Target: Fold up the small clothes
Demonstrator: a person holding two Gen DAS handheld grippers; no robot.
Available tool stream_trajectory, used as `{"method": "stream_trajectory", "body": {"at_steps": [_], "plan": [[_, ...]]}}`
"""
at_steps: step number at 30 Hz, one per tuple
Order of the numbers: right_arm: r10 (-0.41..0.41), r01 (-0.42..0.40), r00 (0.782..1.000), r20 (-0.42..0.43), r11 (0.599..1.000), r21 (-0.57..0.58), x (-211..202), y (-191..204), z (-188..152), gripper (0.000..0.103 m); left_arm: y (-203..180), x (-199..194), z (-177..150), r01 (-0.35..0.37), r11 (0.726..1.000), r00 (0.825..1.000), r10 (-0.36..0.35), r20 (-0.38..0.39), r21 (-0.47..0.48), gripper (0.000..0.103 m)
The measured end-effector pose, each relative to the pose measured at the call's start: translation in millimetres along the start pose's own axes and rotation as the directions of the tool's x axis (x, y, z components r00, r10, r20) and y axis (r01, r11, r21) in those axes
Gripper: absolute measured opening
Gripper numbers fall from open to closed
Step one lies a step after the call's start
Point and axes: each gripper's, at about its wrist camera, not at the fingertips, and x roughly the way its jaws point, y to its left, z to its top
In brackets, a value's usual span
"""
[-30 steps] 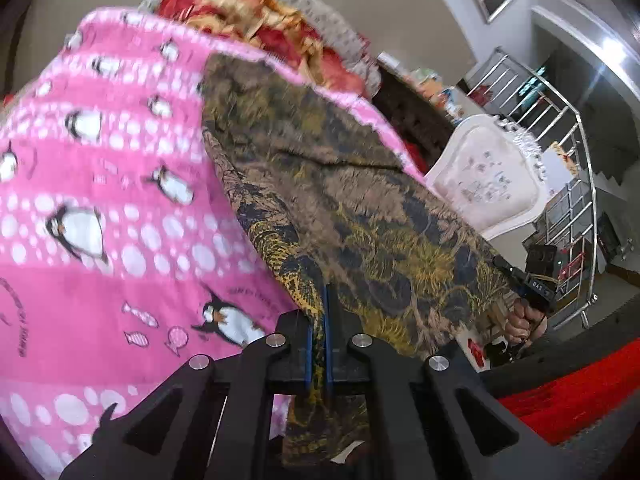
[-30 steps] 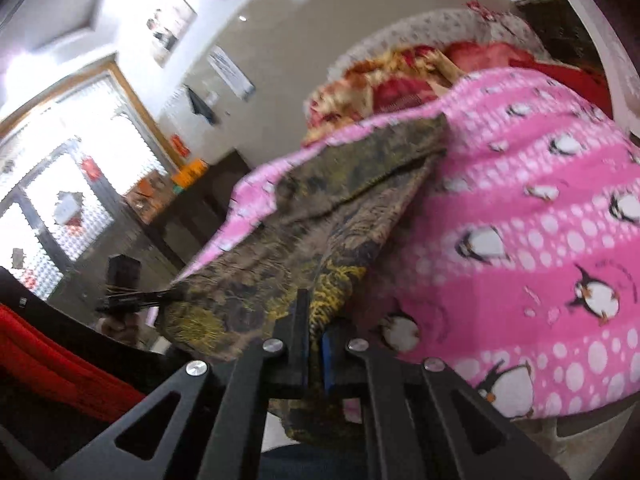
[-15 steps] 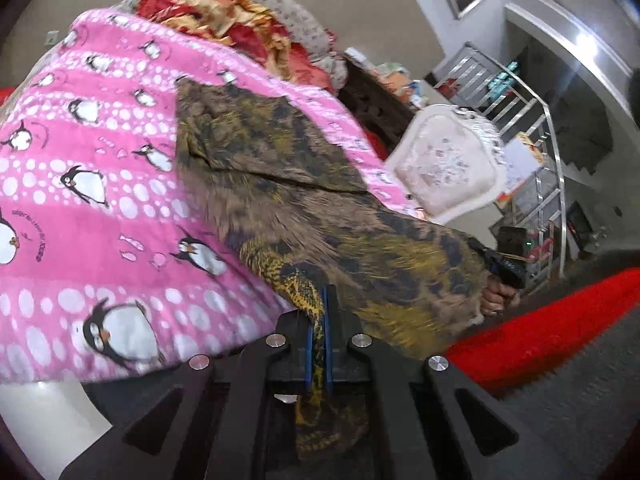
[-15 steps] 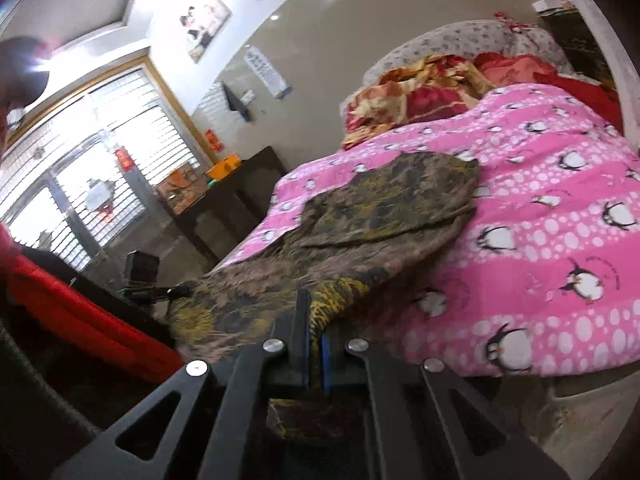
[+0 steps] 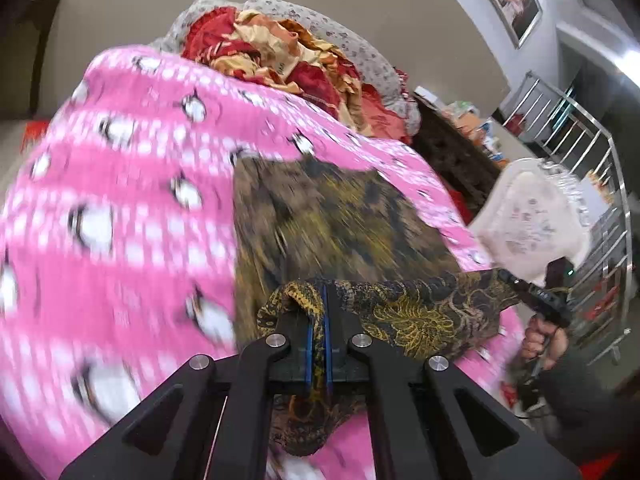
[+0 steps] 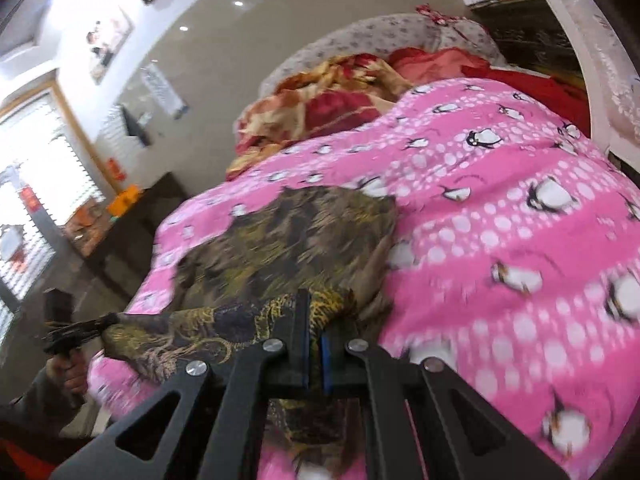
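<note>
Over bed (image 5: 132, 208): left gripper (image 5: 316, 344) and right gripper (image 6: 314, 344) each clamped garment (image 5: 340, 220) edge, mid-fold. Next, probably: lay held edge square on far half, release.

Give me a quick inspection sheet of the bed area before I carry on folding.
Surface: pink penguin blanket covering the bed.
Job's things: dark gold-patterned garment lying on the blanket, near edge lifted.
Clutter: red and gold bedding heaped at the far end.
Grippers: left gripper and right gripper each shut on the garment's near edge.
Cables: nothing seen.
Surroundings: white chair, metal railing, dark cabinet, bright window.
</note>
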Motion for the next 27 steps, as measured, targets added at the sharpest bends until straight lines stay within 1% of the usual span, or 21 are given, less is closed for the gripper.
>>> {"method": "stream_trajectory", "body": {"at_steps": [1,2,3,6,8,10,13,15,16,17,19,20,22,27], "plan": [[-0.019,0.019,1.000,-0.003,1.000,0.005,17,-3,11,0.004,2,10,13,-0.014,1.000,1.000,0.014,-0.001,0.016,0.000],[-0.038,0.038,0.999,-0.008,0.999,0.011,30,-6,18,0.004,4,15,20,-0.017,1.000,1.000,0.017,-0.003,0.018,0.000],[-0.057,0.057,0.998,-0.013,0.998,0.017,43,-9,27,0.004,9,27,34,-0.025,1.000,1.000,0.026,-0.004,0.016,0.000],[-0.095,0.097,0.995,-0.039,0.995,0.040,74,-18,47,0.004,22,51,62,-0.066,0.998,0.998,0.067,-0.010,0.021,0.000],[-0.124,0.126,0.991,-0.053,0.991,0.047,91,-21,59,0.004,28,68,75,-0.098,0.995,0.995,0.099,-0.020,0.033,0.000],[-0.143,0.147,0.987,-0.071,0.988,0.053,106,-25,68,0.004,37,94,86,-0.133,0.990,0.989,0.136,-0.053,0.043,0.000],[-0.202,0.208,0.972,-0.117,0.977,0.046,135,-34,72,0.004,46,128,88,-0.180,0.982,0.977,0.186,-0.106,0.059,0.000],[-0.224,0.234,0.964,-0.143,0.970,0.061,149,-42,67,0.004,56,151,81,-0.217,0.974,0.964,0.224,-0.147,0.061,0.000],[-0.233,0.245,0.960,-0.158,0.968,0.062,158,-48,62,0.004,59,156,75,-0.222,0.973,0.962,0.229,-0.149,0.062,0.000],[-0.238,0.251,0.957,-0.167,0.966,0.060,163,-51,58,0.003,58,156,69,-0.226,0.971,0.965,0.234,-0.117,0.078,0.000],[-0.226,0.237,0.963,-0.144,0.969,0.064,167,-57,50,0.003,54,153,59,-0.237,0.965,0.968,0.244,-0.052,0.116,0.000],[-0.223,0.234,0.965,-0.140,0.970,0.065,168,-58,49,0.003,54,153,54,-0.240,0.963,0.969,0.246,-0.037,0.120,0.000],[-0.228,0.237,0.964,-0.136,0.970,0.051,169,-56,49,0.003,57,151,56,-0.234,0.968,0.971,0.238,-0.033,0.088,0.000],[-0.254,0.259,0.958,-0.133,0.965,0.023,172,-52,48,0.003,57,151,54,-0.247,0.965,0.968,0.250,-0.028,0.092,0.000]]}}
